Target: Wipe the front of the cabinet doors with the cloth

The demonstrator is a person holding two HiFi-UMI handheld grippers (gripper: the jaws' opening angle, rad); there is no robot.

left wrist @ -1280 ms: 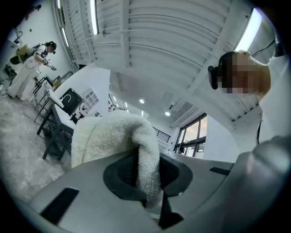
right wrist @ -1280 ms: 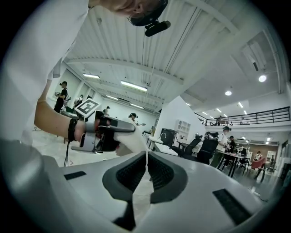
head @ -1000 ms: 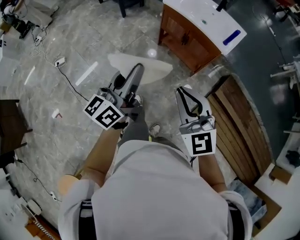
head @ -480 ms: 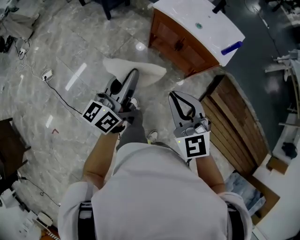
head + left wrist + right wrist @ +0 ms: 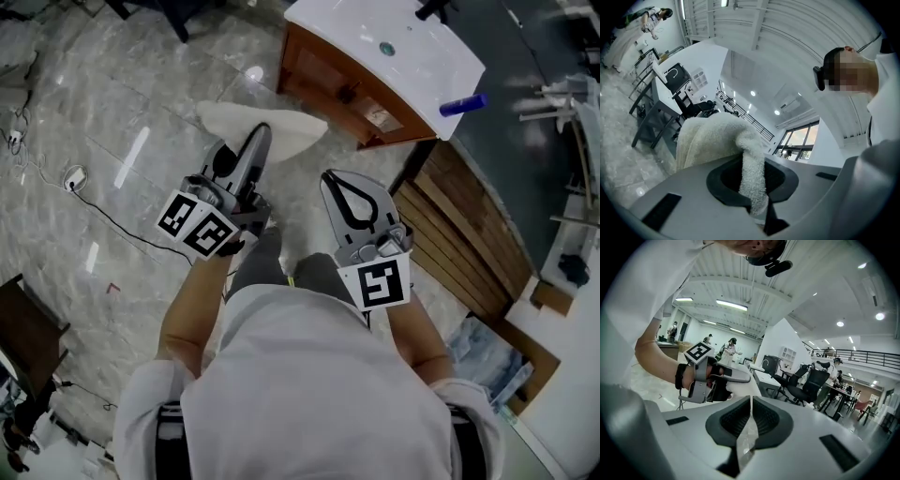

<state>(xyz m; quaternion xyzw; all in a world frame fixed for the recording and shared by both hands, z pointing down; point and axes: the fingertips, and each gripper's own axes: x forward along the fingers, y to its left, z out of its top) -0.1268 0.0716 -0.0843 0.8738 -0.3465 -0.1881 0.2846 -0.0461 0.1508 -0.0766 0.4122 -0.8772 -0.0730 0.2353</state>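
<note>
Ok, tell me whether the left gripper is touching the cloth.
Touching. In the left gripper view, the left gripper has its jaws shut on a fold of the white cloth, which drapes over them.

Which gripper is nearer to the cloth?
Left. The left gripper is shut on the cloth, which drapes beyond its jaws. The right gripper, jaws together, is apart from it, off to its right.

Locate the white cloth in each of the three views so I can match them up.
Head view: the cloth is at upper centre, in front of the wooden cabinet, held at the tip of the left gripper.
Left gripper view: centre, a fold pinched between the jaws, the rest bunched beyond them.
Right gripper view: centre-left, a pale patch beside the left gripper, likely the cloth.
Shared landmark: the left gripper.
</note>
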